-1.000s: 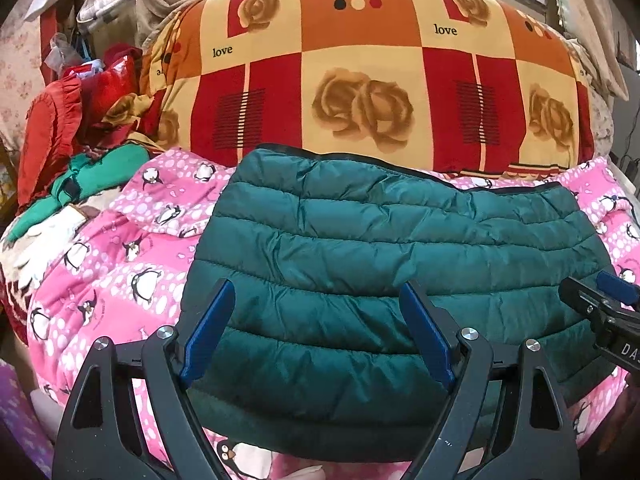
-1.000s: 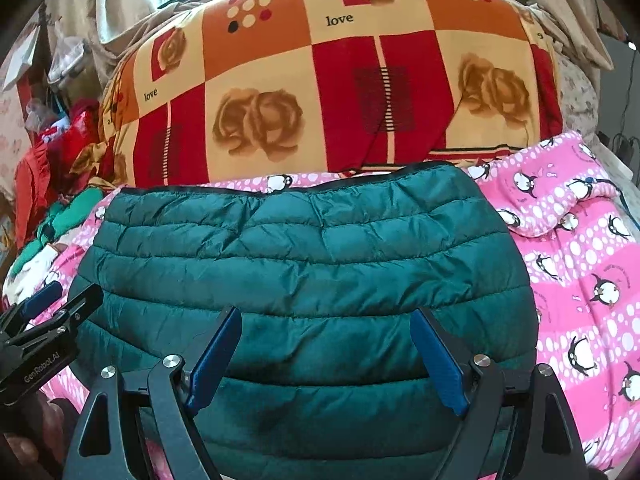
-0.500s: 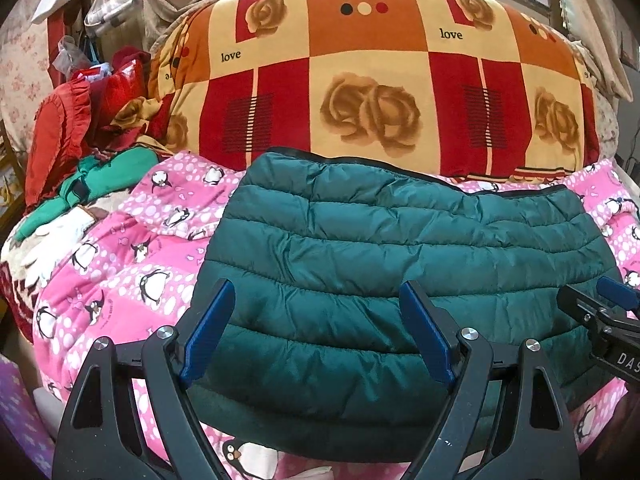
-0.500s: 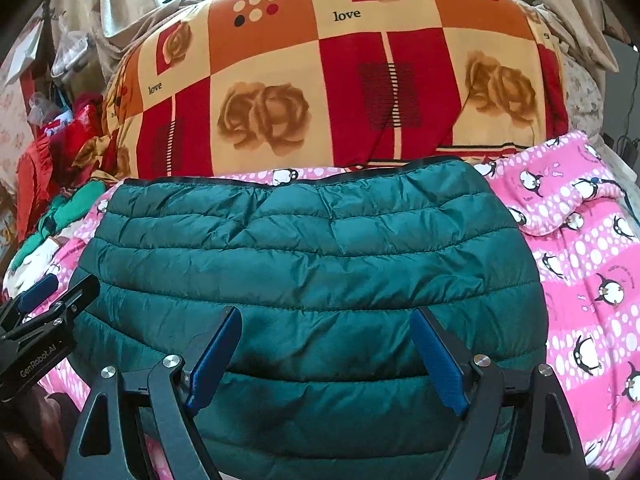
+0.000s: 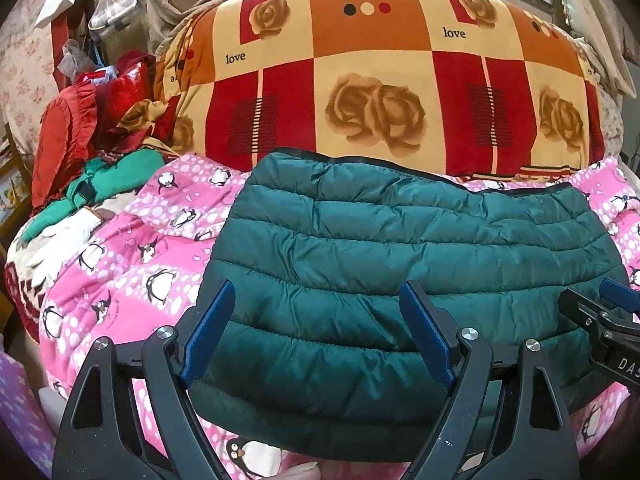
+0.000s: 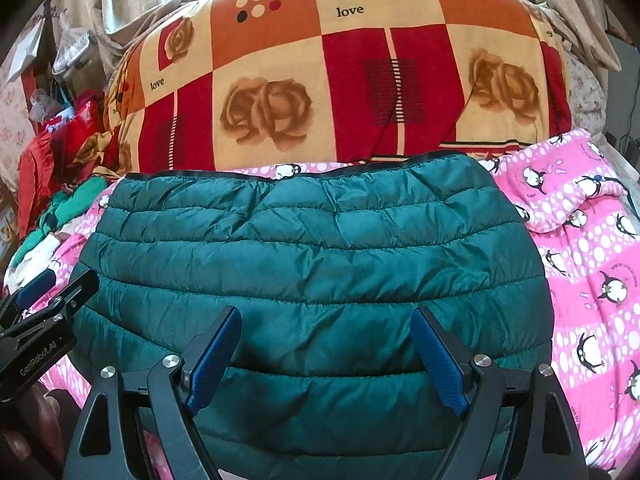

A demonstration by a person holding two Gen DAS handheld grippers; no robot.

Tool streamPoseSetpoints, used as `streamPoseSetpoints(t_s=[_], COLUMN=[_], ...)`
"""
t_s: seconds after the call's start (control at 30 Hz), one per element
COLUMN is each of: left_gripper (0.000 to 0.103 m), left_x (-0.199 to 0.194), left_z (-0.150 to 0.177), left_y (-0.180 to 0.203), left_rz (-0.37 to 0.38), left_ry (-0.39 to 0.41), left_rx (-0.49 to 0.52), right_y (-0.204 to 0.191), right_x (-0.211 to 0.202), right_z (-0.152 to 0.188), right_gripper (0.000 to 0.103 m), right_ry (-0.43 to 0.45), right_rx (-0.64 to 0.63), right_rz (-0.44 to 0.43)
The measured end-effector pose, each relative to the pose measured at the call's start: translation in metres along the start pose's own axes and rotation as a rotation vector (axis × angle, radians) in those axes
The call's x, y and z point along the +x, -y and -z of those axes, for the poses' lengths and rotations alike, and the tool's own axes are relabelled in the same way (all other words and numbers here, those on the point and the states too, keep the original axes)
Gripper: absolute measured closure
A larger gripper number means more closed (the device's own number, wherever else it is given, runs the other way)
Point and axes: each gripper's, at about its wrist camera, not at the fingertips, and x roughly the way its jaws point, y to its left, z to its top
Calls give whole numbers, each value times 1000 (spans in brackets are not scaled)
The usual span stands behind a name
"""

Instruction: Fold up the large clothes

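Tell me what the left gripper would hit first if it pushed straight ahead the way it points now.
Most likely the green quilted jacket. The left gripper is open, angled down over the jacket's near half, with nothing between its fingers and the fabric. Depth is hard to judge through the fisheye, but no other object lies in that line.

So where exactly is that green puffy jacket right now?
The green puffy jacket lies folded on the pink penguin blanket, centre of both views, just in front of the big rose-patterned quilt.

No visible change since earlier.
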Motion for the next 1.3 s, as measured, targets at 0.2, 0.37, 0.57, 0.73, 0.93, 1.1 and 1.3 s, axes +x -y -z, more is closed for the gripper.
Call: streamPoseSetpoints(t_s=[0.2, 0.37, 0.57, 0.73, 0.93, 1.1, 1.3], left_gripper=[18, 18, 18, 18, 18, 18, 18], left_x=[1, 1, 2, 4, 4, 4, 5], left_z=[1, 2, 2, 2, 2, 2, 2], left_y=[0, 2, 3, 3, 4, 5, 7], left_rz=[5, 10, 17, 21, 23, 22, 25], left_ry=[-6, -3, -7, -12, -14, -14, -17], left_rx=[-4, 1, 0, -3, -1, 2, 7], right_y=[-1, -1, -1, -1, -1, -1, -1], right_x=[1, 2, 2, 3, 3, 3, 4], right_z=[0, 1, 1, 1, 1, 1, 1], right_gripper=[18, 18, 18, 18, 18, 18, 18], right_ry=[0, 0, -3, -4, -5, -6, -7], right_rx=[-1, -4, -7, -7, -8, -8, -7], right_rz=[2, 5, 5, 4, 4, 5, 5])
